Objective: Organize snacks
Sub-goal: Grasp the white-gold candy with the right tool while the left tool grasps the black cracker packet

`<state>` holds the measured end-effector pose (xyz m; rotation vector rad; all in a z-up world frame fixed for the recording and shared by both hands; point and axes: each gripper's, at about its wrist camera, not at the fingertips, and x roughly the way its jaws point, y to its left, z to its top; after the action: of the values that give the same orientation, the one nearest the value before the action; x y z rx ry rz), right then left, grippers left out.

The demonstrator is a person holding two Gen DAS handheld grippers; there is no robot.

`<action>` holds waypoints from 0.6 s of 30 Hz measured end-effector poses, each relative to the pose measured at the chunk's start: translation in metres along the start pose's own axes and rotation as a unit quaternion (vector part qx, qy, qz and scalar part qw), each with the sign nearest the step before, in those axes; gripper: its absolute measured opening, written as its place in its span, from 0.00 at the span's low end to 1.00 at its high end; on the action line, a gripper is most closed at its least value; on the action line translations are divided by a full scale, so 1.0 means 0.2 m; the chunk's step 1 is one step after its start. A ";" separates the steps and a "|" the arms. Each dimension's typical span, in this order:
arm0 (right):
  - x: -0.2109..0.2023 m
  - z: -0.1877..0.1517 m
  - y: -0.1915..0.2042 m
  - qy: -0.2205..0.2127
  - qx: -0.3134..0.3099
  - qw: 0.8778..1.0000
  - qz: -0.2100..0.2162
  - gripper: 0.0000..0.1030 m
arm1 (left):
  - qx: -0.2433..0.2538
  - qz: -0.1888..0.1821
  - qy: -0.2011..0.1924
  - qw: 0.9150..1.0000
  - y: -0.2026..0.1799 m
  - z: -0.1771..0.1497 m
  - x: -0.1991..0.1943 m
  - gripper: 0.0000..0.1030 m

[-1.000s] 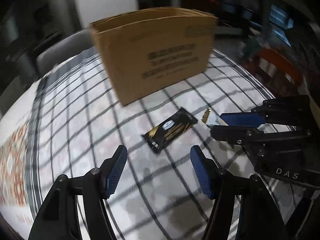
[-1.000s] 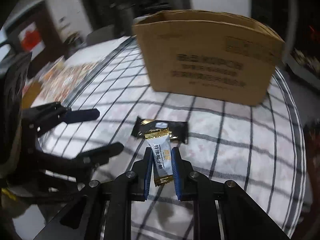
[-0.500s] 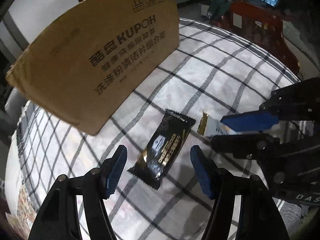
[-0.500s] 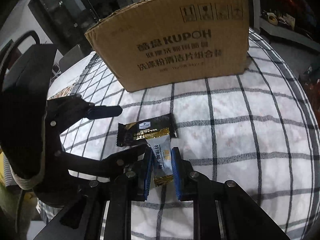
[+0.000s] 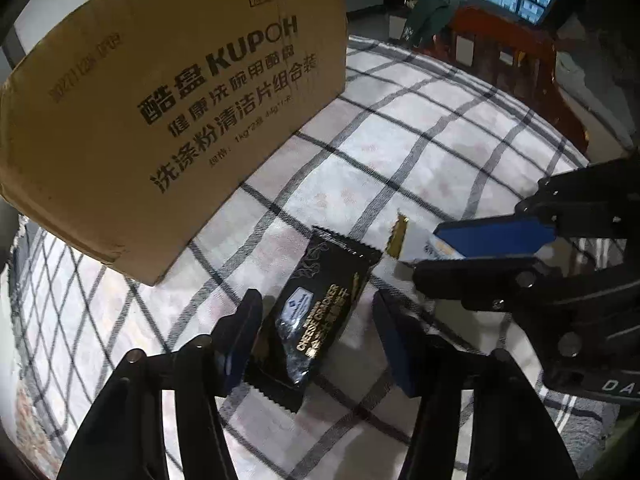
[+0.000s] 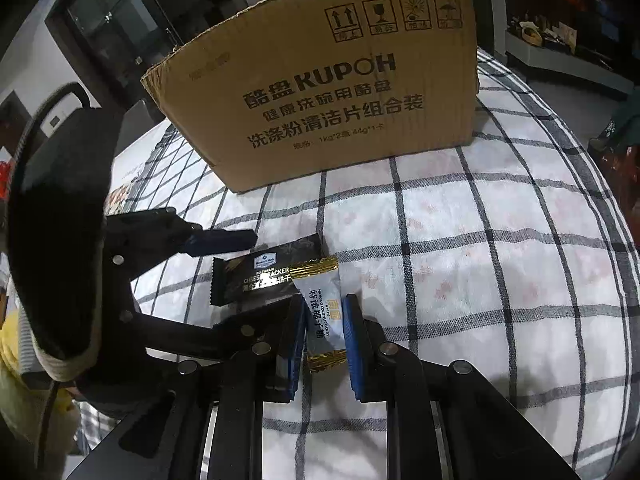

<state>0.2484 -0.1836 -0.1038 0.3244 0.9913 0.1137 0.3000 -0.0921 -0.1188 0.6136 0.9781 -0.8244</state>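
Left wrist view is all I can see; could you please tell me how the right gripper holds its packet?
Observer: The right wrist view shows the right gripper shut on a candy, its pads pressing both long sides.
Operator: Thank you. What does the packet look like?
Observer: Pale, with a gold crimp at each end. The near end sits back between the fingers.
Operator: Does it touch the cracker?
Observer: From there its far gold end overlaps the cracker's end in the picture; I cannot tell whether they touch. The left gripper has just been closing its jaws, with the cracker between them, one finger on each side.
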 end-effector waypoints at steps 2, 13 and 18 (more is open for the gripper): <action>0.01 -0.01 -0.01 0.002 0.005 1.000 0.002 0.20 | -0.007 -0.002 0.000 1.000 0.01 0.00 0.00 0.48; 0.01 -0.03 -0.07 0.001 0.019 1.000 0.004 0.20 | -0.043 0.030 0.013 0.999 -0.04 -0.02 -0.02 0.40; 0.02 -0.03 -0.07 0.004 0.022 1.000 0.000 0.20 | -0.031 0.058 0.014 0.998 -0.04 0.00 0.00 0.59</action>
<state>0.2436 -0.1946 -0.1144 0.3637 1.0017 0.0938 0.2941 -0.0965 -0.1190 0.6242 0.9812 -0.6806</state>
